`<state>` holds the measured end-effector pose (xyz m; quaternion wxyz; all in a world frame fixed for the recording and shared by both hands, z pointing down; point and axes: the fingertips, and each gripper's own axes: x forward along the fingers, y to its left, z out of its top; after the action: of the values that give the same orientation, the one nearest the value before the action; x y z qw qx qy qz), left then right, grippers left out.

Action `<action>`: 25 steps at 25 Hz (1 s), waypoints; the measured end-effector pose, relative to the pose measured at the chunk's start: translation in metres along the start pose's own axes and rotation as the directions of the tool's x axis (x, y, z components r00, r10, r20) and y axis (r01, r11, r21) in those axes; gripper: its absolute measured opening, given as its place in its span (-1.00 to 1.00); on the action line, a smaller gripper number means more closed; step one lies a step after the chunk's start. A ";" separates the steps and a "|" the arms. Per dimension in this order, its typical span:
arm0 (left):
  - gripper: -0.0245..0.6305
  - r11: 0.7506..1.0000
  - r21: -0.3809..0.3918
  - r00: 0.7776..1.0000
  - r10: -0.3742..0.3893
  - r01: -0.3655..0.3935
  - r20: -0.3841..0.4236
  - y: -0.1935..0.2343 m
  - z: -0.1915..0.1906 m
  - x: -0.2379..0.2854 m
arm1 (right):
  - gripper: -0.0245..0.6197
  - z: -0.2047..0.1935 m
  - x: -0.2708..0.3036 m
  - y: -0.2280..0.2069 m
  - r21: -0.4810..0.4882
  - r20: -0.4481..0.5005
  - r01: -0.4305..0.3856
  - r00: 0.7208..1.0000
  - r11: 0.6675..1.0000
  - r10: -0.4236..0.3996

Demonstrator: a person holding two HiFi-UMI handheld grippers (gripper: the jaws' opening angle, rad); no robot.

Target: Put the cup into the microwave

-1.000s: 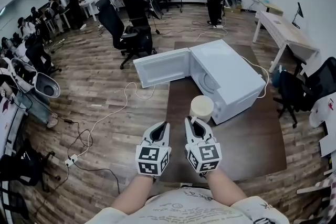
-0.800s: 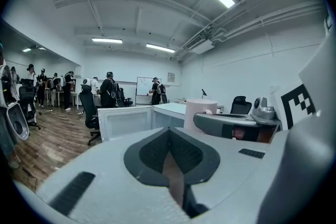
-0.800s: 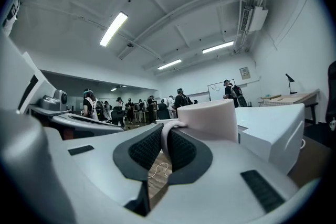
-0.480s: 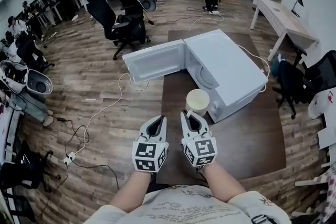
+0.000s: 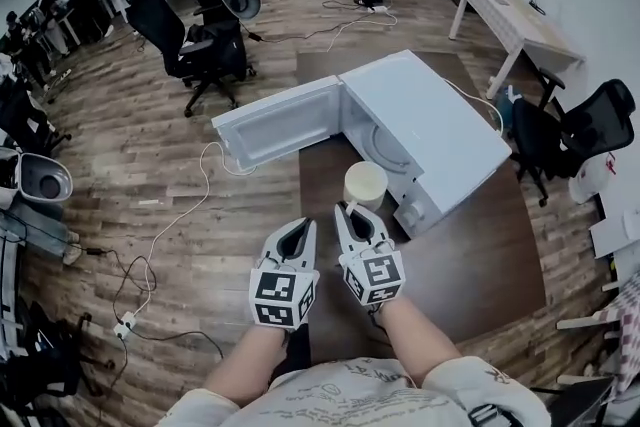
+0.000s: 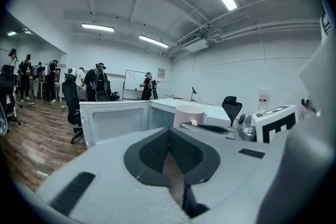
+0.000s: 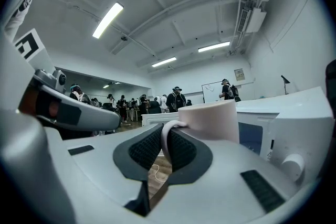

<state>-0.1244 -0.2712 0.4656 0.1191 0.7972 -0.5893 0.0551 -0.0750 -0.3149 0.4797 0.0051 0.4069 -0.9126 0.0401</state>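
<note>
A cream cup (image 5: 366, 183) hangs above the dark table, just in front of the white microwave (image 5: 440, 130). The microwave's door (image 5: 275, 125) is swung open to the left. My right gripper (image 5: 347, 208) is shut on the cup's handle. In the right gripper view that handle (image 7: 164, 139) sits pinched between the pads, with the cup's body (image 7: 215, 120) beyond them. My left gripper (image 5: 298, 227) floats beside it on the left, shut with nothing in it. In the left gripper view, past the left gripper (image 6: 169, 131), I see the open door (image 6: 113, 120) and the cup (image 6: 189, 113).
The microwave stands on a dark brown table (image 5: 470, 265) over a wooden floor with white cables (image 5: 190, 215). Black office chairs (image 5: 190, 50) and several people stand at the back. A light desk (image 5: 510, 10) and another chair (image 5: 575, 130) are to the right.
Both grippers and the cup have moved forward toward the microwave's open front. The right gripper's grip on the handle has not changed.
</note>
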 end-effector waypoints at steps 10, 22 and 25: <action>-0.88 0.998 0.000 0.997 -0.058 0.058 -0.040 0.050 -0.009 0.032 | -0.83 -0.039 0.066 -0.045 -0.018 -0.038 0.118 0.992 0.993 -0.119; -0.88 0.991 0.031 0.986 -0.127 0.131 -0.110 0.075 -0.030 0.076 | -0.84 -0.068 0.122 -0.116 -0.001 -0.029 0.225 0.974 0.974 -0.225; -0.88 0.988 0.041 0.982 -0.141 0.147 -0.125 0.078 -0.035 0.087 | -0.84 -0.071 0.134 -0.130 -0.003 -0.022 0.248 0.969 0.969 -0.248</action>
<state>-0.1706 -0.3642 0.5287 0.1386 0.8356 -0.5201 0.1099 -0.0693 -0.4958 0.5647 0.0200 0.5172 -0.8545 0.0436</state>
